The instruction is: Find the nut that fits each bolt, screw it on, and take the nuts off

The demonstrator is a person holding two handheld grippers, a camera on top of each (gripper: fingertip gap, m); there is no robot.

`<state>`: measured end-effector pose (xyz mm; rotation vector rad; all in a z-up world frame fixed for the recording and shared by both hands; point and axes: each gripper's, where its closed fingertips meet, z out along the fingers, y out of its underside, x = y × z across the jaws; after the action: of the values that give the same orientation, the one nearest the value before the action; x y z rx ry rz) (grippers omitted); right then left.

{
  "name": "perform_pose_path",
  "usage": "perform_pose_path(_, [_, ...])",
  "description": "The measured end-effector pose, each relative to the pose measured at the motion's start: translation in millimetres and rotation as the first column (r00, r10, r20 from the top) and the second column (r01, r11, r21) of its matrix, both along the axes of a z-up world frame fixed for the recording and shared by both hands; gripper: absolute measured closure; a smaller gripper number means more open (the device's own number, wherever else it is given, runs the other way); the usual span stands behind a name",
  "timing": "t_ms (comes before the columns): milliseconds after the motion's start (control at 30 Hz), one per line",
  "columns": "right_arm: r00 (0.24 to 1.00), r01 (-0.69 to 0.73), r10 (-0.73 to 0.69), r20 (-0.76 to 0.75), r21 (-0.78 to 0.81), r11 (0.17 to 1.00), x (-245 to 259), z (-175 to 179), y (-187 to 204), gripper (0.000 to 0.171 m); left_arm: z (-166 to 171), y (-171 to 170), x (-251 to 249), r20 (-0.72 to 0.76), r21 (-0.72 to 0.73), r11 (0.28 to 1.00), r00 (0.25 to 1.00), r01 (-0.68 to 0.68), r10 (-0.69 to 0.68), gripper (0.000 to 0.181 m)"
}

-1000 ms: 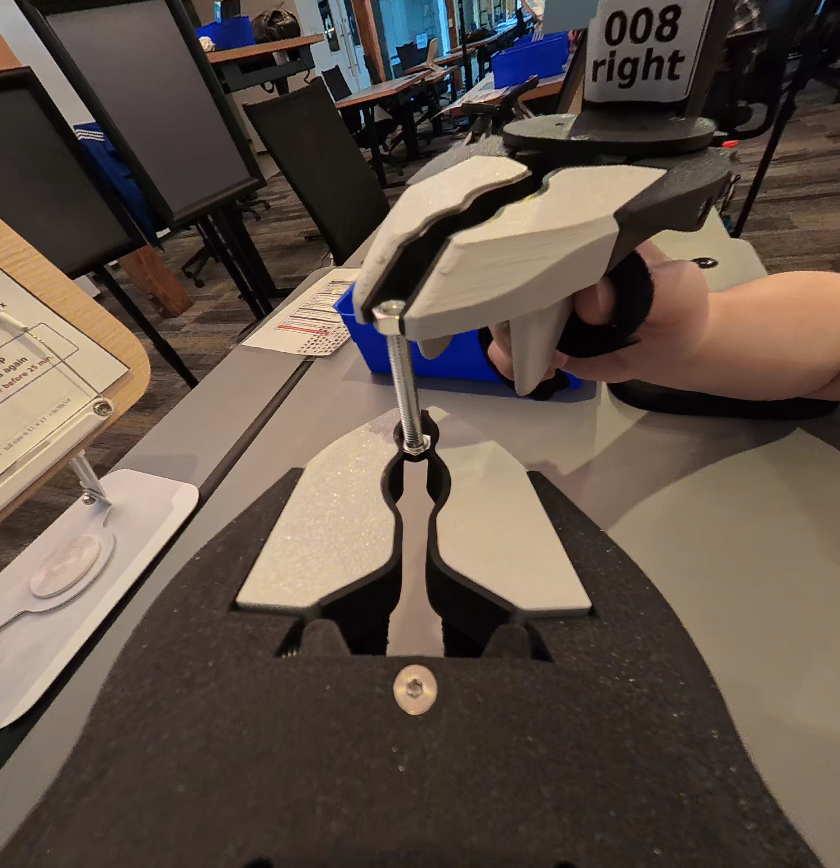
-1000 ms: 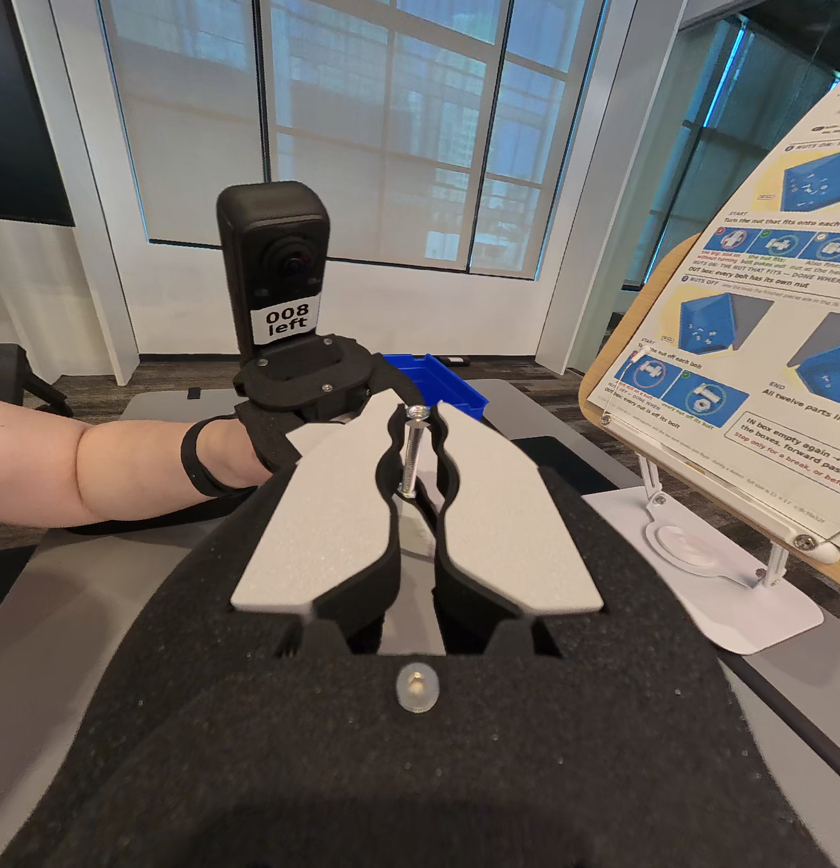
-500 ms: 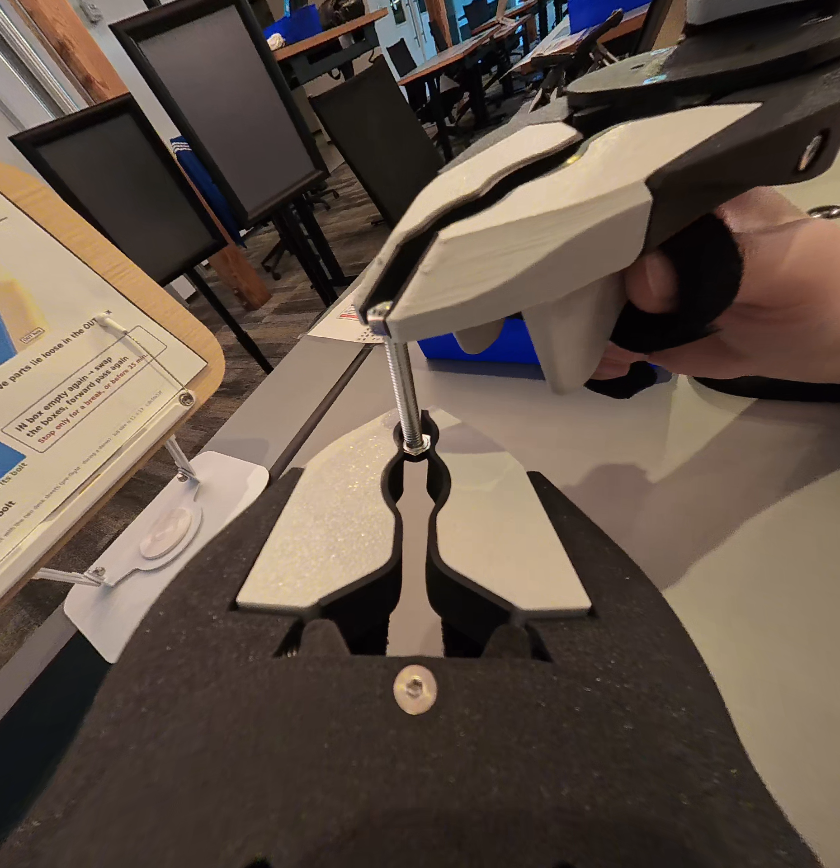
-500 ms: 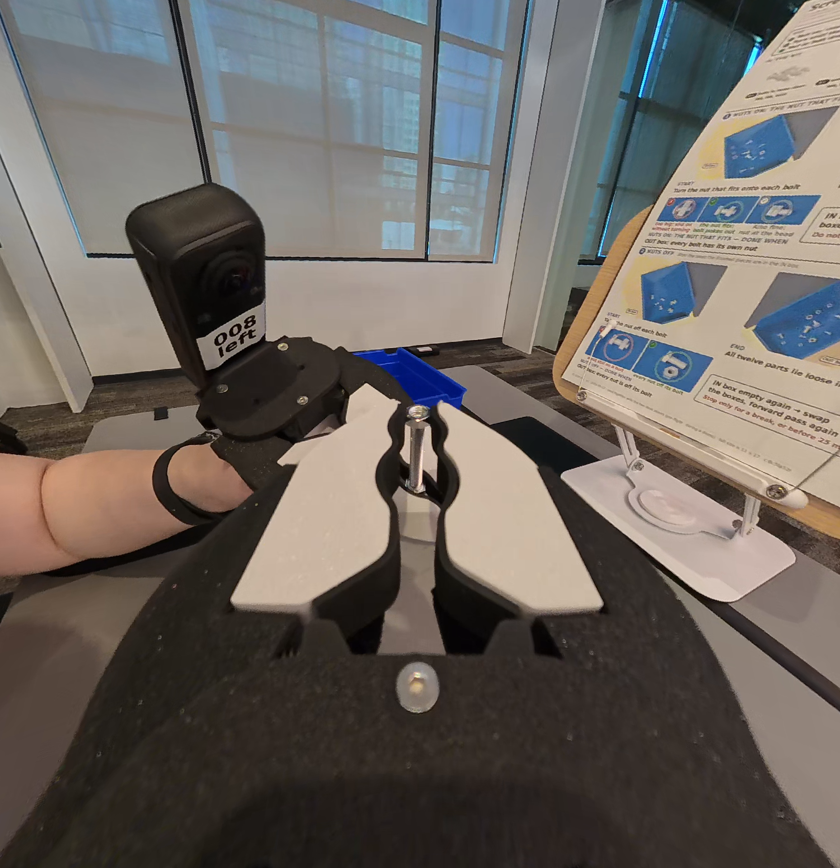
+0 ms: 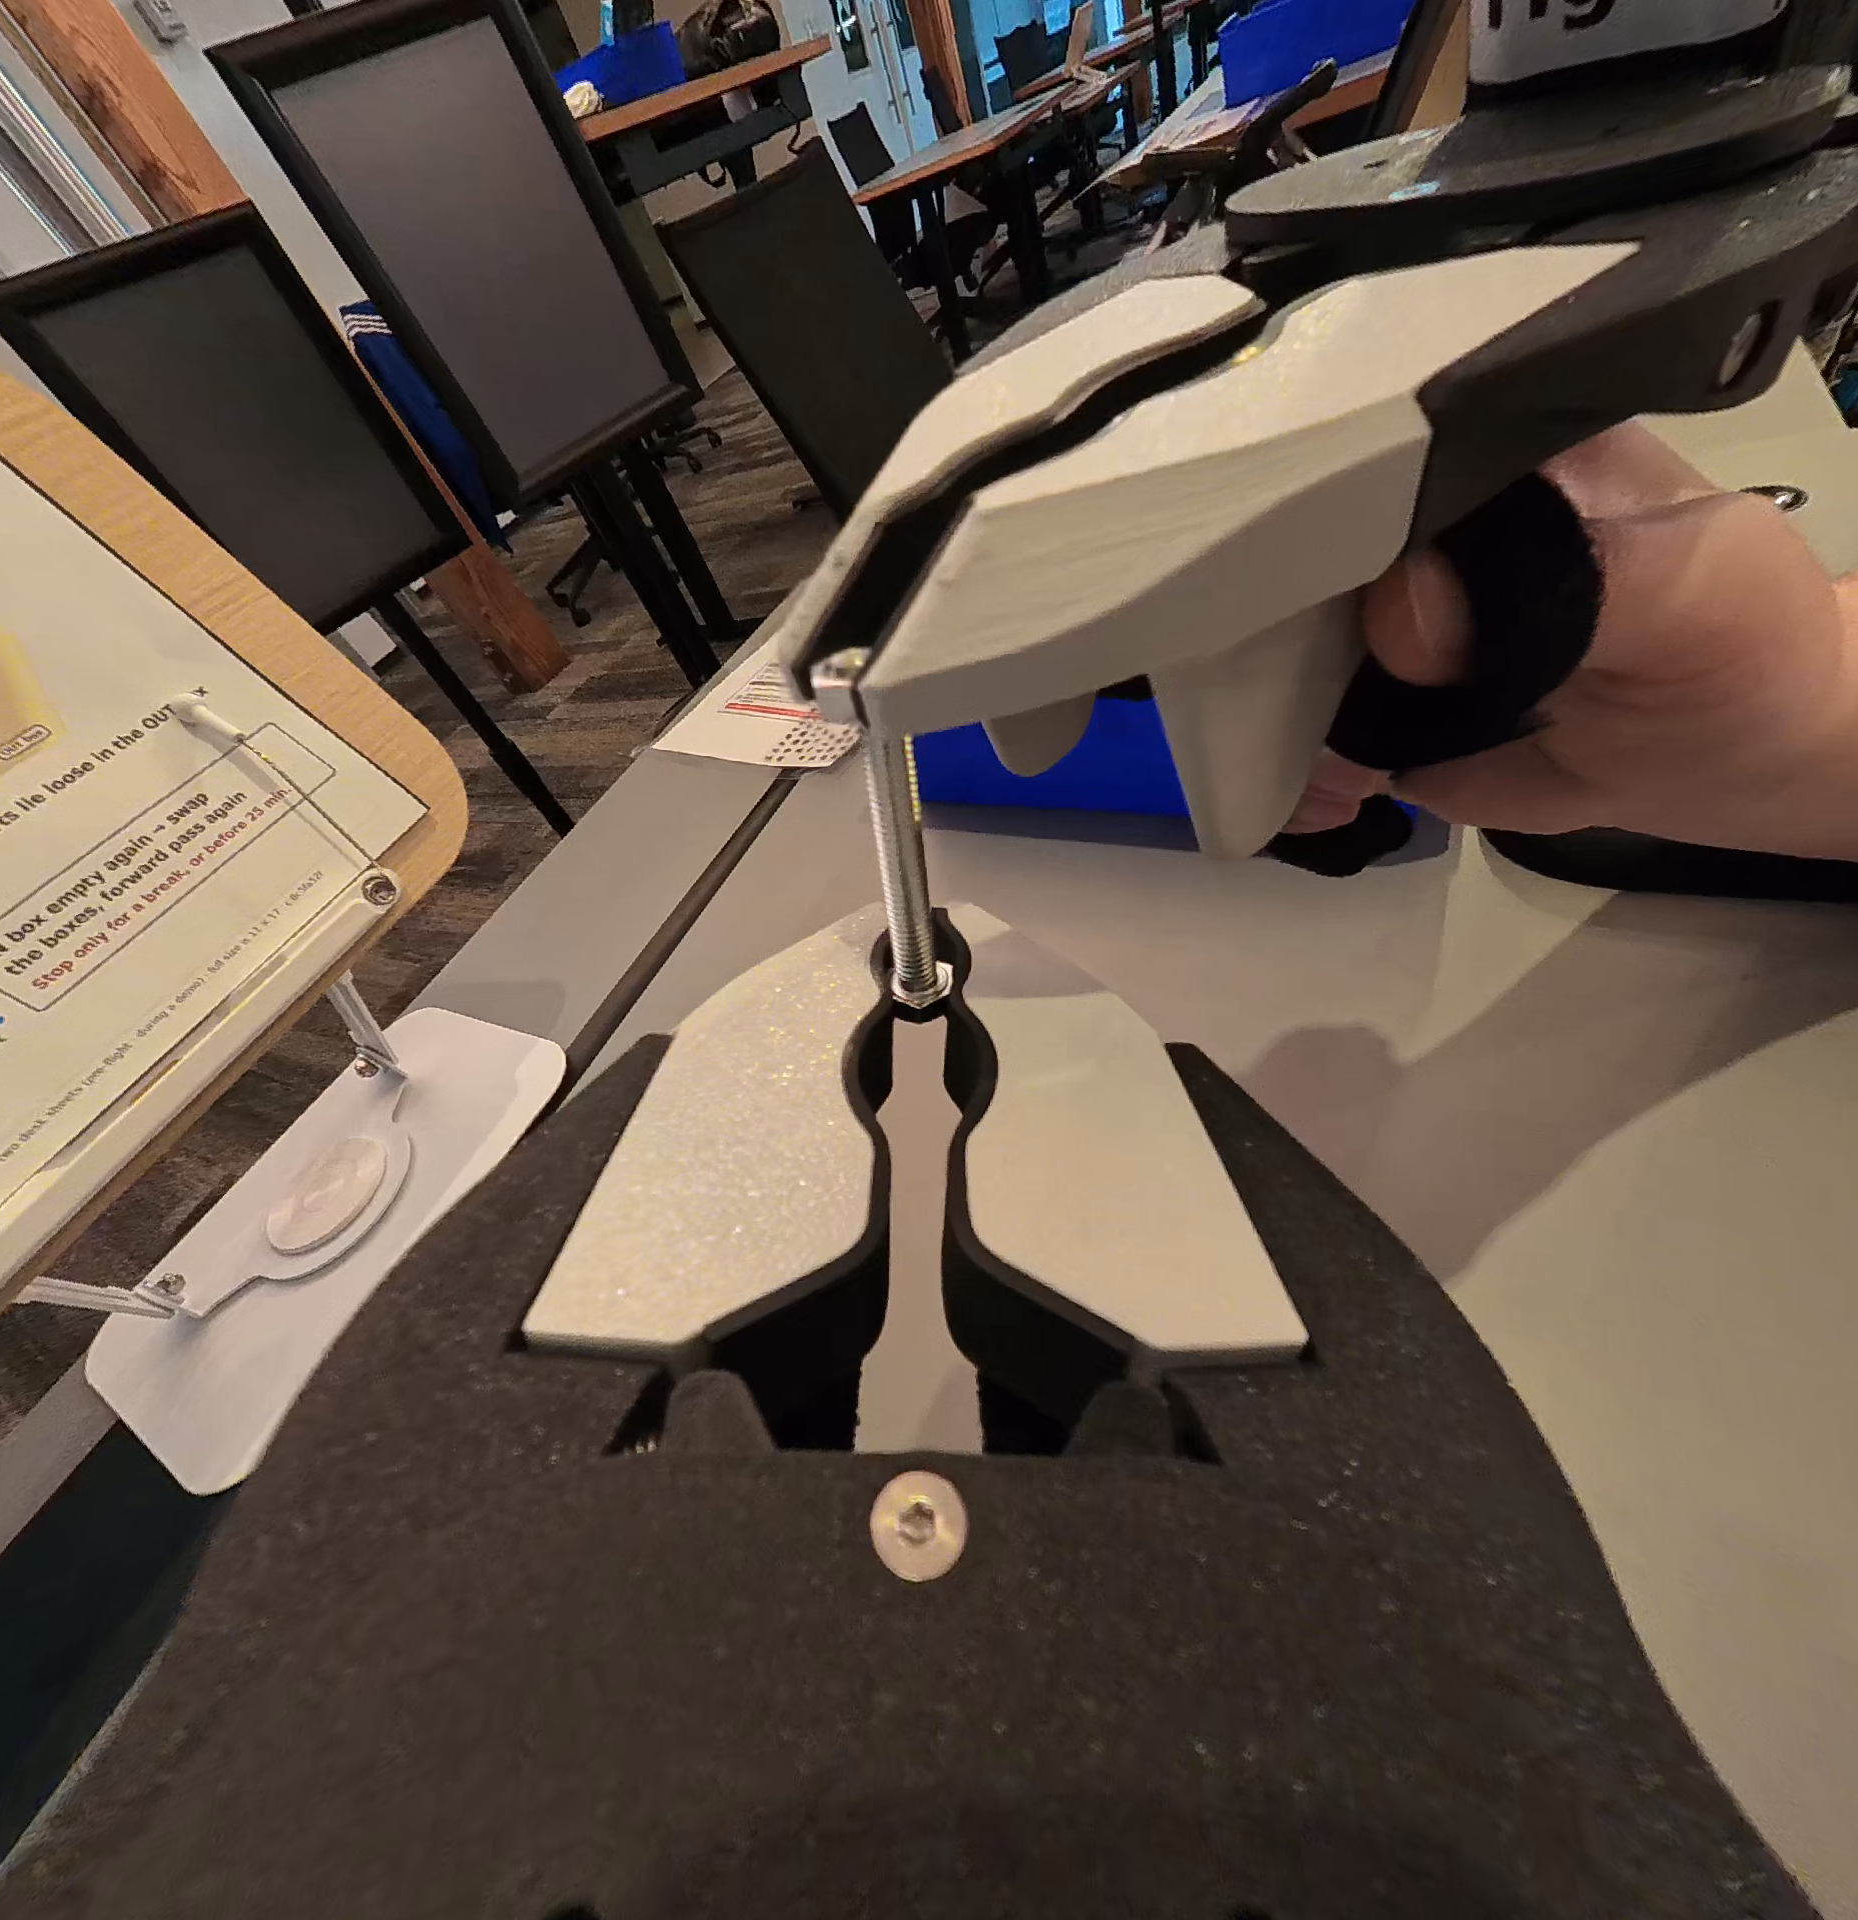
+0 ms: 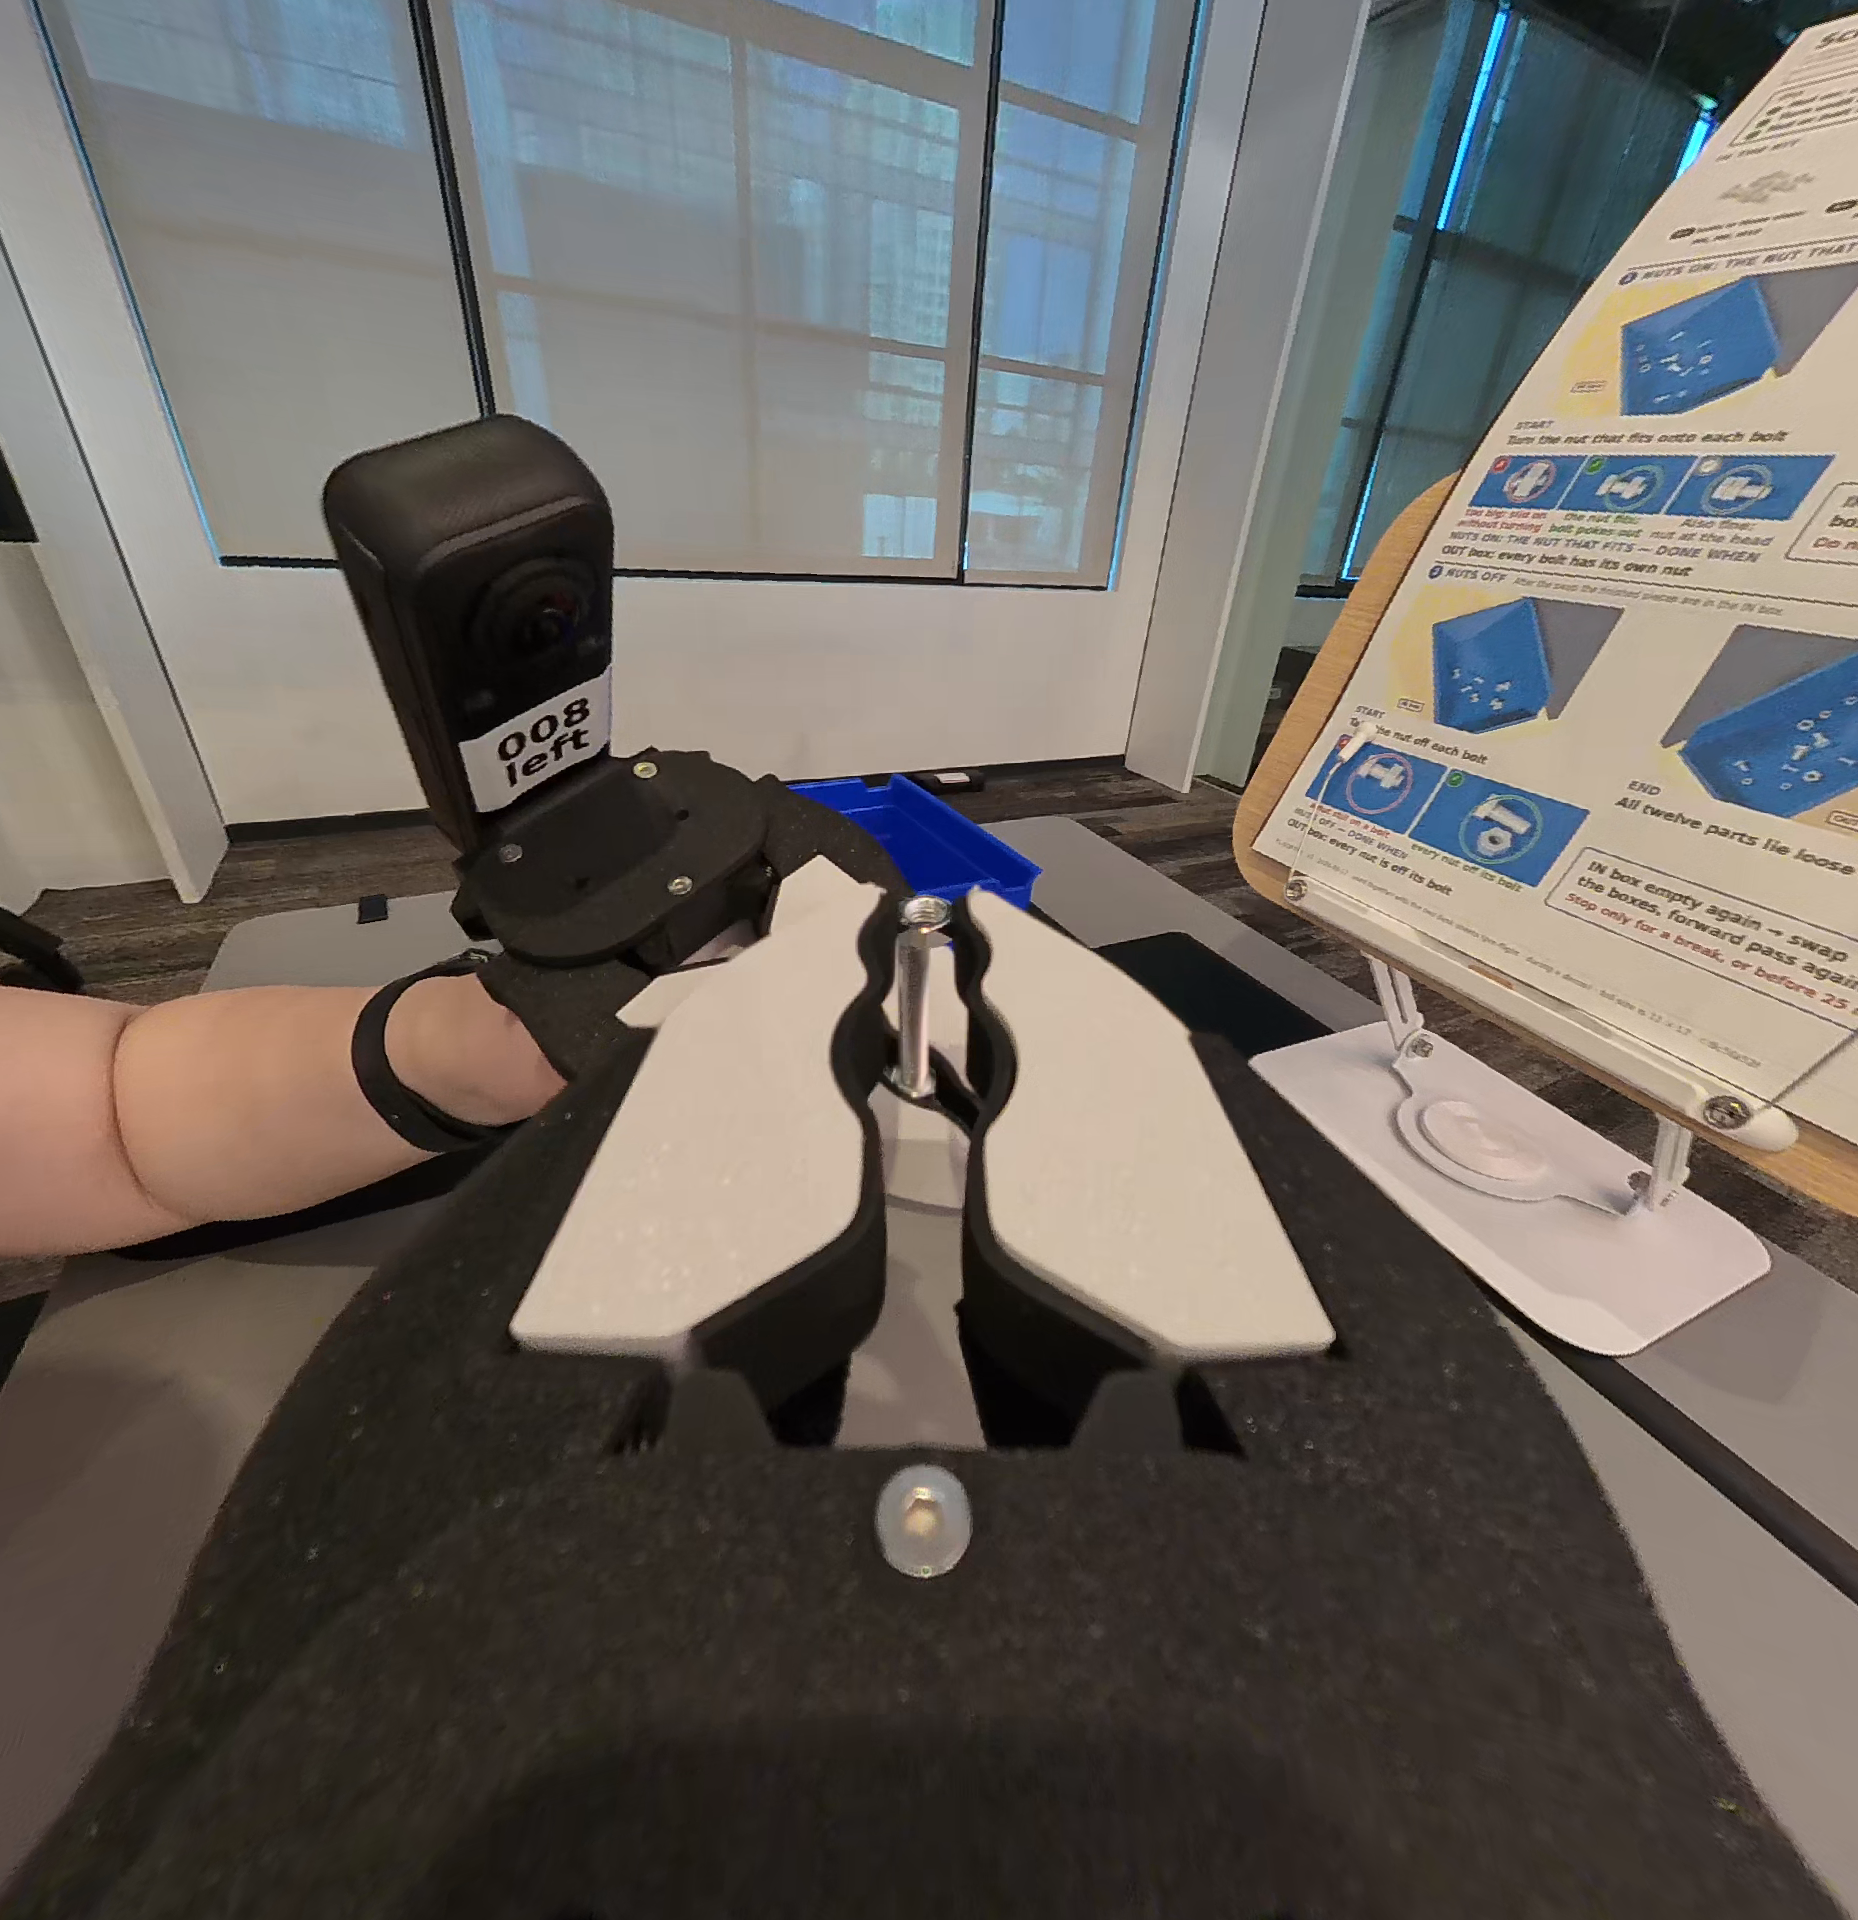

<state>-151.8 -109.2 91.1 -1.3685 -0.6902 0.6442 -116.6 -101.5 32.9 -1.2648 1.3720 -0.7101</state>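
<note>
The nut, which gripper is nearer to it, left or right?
Left. The left gripper is shut on the nut at the bolt's lower end. The right gripper clamps the bolt's head, a shank's length above the nut.

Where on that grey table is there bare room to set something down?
Bare grey table lies right of the left gripper, below the person's hand. It is crowded around the bolt, blue bin and document stand.
</note>
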Motion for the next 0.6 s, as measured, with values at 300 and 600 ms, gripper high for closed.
perform_pose_path(300, [0.994,-0.088,0.087,0.062,0.01,0.996,-4,0,-7,0.162,3,-6,-1,0.012,0.012,0.998,0.998,0.064,-0.064,0.178])
perform_pose_path(600, [0.953,-0.283,0.281,0.116,0.005,0.959,-7,3,-25,0.162,3,-30,0,0.001,0.023,0.974,0.975,0.223,-0.223,0.178])
